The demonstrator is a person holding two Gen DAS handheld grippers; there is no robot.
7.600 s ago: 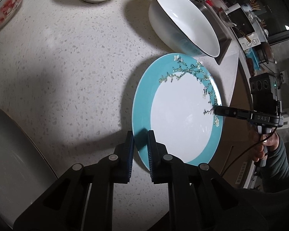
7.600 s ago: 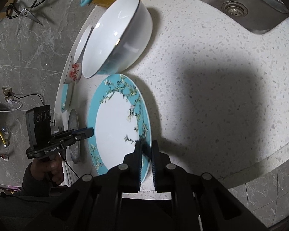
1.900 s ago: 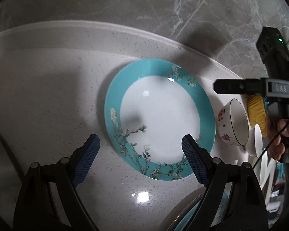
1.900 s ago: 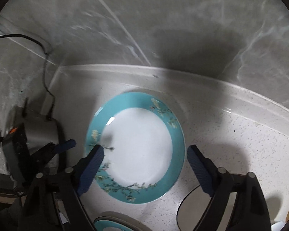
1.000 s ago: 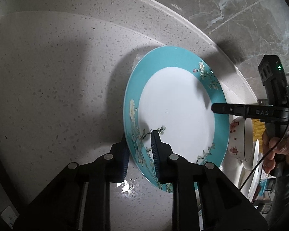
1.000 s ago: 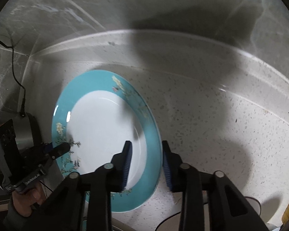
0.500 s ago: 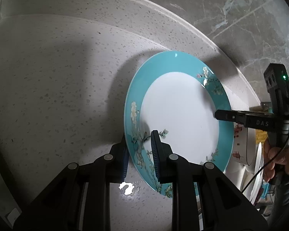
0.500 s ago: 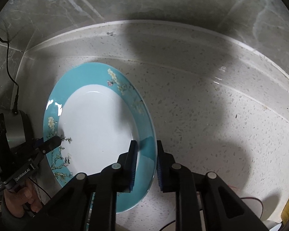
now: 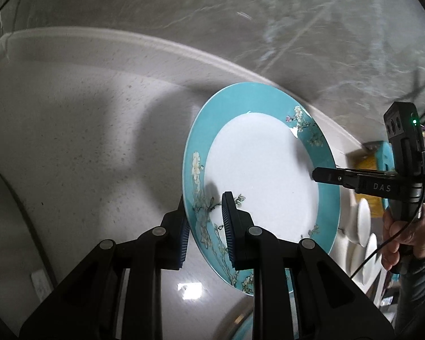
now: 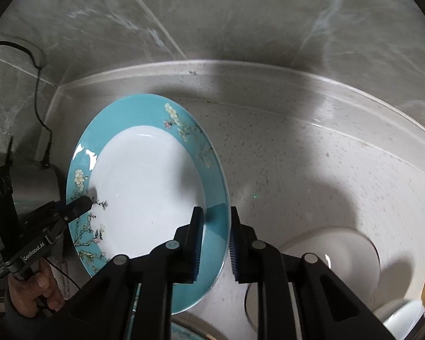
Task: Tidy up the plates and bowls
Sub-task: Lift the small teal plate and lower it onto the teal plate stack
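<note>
- Lifted off the speckled counter [image 9: 79,130] since the frames half a second back, the teal-rimmed plate [image 9: 257,170] now hangs tilted in the air between both grippers, and more of the grey marble wall [image 9: 240,22] fills the top of each view.
- Left wrist view: the left gripper [image 9: 204,226] is clamped narrow on the plate's rim at about 7 o'clock, 1 blue pad under the rim and 1 on the blossom pattern.
- At 3 o'clock of the plate the right gripper [image 9: 316,174] reaches in from the side, held by a hand [image 9: 405,240] in a dark sleeve.
- Bare counter lies open from 9 to 11 o'clock of the plate; the raised back edge [image 9: 155,45] curves just behind the plate's far rim.
- Only this view shows the row of white bowls [image 9: 364,223] standing on edge at 4 o'clock, past the right gripper, and a yellow object [image 9: 371,164] beyond them; what the bowls hold cannot be told.
- Right wrist view: the right gripper [image 10: 215,235], its jaws having just closed, grips the plain teal rim at about 5 o'clock with the rim between its pads.
- The left gripper [image 10: 82,205] holds the opposite rim at 8 o'clock.
- Only this view shows a black cable [image 10: 41,119] running down the wall to a grey appliance [image 10: 34,181] at 9 o'clock, and a white dish [image 10: 340,252] lying on the counter at 4 o'clock.
- The plate's white well is empty; open counter stretches from 1 to 3 o'clock.
</note>
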